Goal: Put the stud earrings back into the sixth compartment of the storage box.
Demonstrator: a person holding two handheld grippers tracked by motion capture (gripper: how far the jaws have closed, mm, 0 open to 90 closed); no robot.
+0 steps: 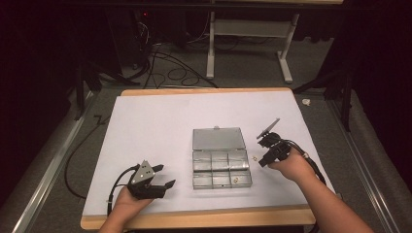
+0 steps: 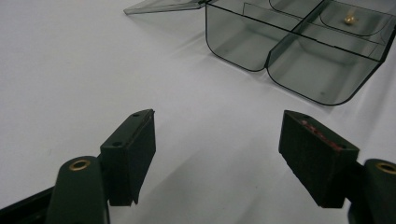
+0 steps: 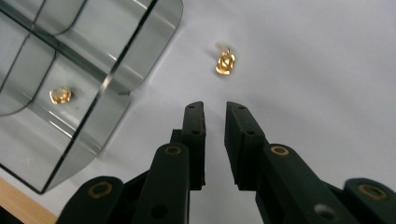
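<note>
Right gripper (image 3: 215, 109) hangs over the white sheet (image 1: 160, 121) towards the bench's right edge, just beside the right side of the clear compartment box (image 1: 221, 167). Its jaws are nearly together, a narrow slit between them and nothing in it. Just ahead of the tips lies a small gold charm (image 3: 225, 62) on the sheet, apart from the pads and close to the box's rounded corner. A second gold piece (image 3: 60, 95) sits inside one of the box's compartments, in the front row on the right. The box stands mid-bench with its lid (image 1: 217, 138) folded flat towards the far edge. Left gripper (image 2: 217, 140) rests near the front edge, left of the box, jaws spread wide and empty, pointing at the box's near corner.
</note>
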